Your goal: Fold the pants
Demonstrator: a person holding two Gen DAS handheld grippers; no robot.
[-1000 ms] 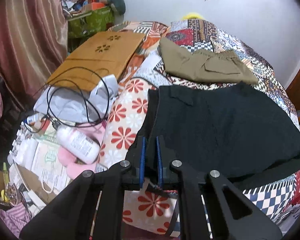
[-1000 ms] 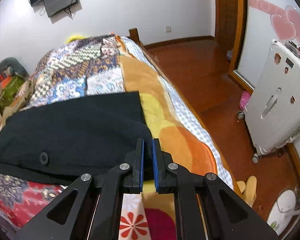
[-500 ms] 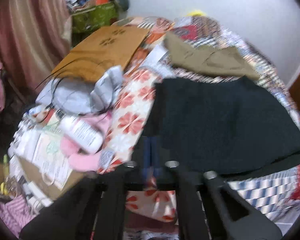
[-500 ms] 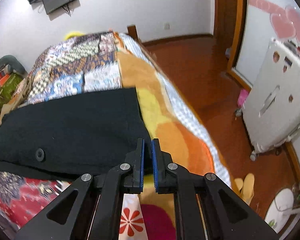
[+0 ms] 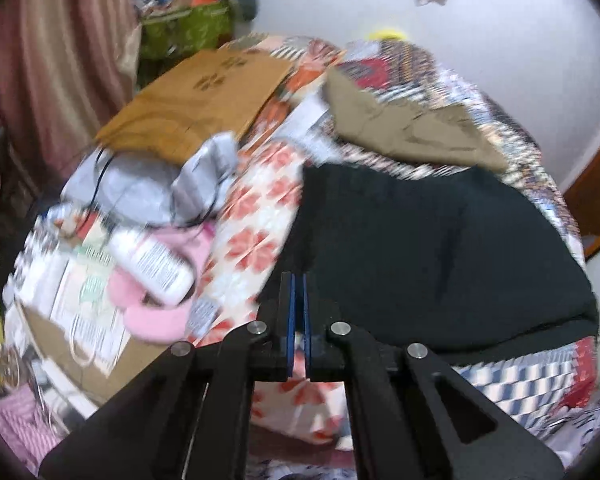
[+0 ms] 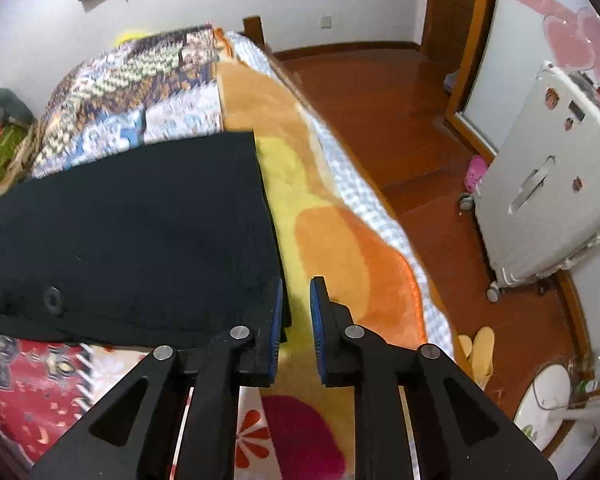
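Note:
Black pants lie folded flat on the patterned bed, with a button near their front edge. My left gripper is shut, its tips over the pants' near-left corner. No cloth shows in the thin slit between its pads, and the view is blurred. My right gripper is at the pants' near-right corner and its jaws are opening. The black edge lies against the left pad, and only yellow blanket shows in the gap.
Folded olive pants lie farther up the bed. Left of the bed are a brown board, a white bottle and pink slippers. Right of it are the wooden floor, a white suitcase and yellow slippers.
The right jaws have parted and let go of the pants' corner. The left jaws went from a narrow gap with cloth in it to fully shut. The pants stay flat.

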